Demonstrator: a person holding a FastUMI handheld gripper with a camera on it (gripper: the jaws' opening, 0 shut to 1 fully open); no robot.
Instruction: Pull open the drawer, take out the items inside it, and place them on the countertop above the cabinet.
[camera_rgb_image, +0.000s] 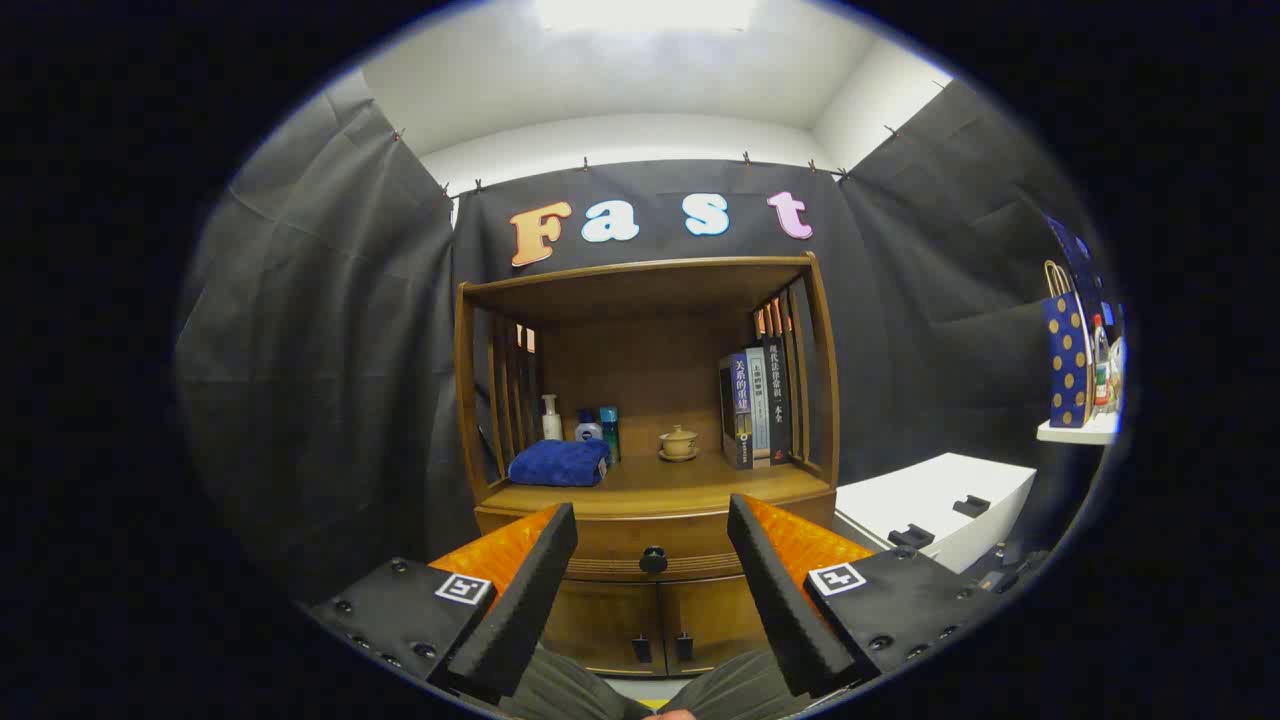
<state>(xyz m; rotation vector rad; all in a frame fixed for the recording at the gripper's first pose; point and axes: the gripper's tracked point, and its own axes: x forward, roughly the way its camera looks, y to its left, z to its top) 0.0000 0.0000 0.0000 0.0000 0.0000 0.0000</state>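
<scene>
Well, nothing's begun: the claw (652, 525) spread wide and empty, lined up short of the small dark round knob (653, 560) on the shut wooden drawer (610, 555).

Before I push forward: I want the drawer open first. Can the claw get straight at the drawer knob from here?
Probably yes. The claw is open, and the drawer knob sits beyond the fingertips, centred in the gap between them. Nothing stands in front of the closed drawer; it only needs to advance.
</scene>
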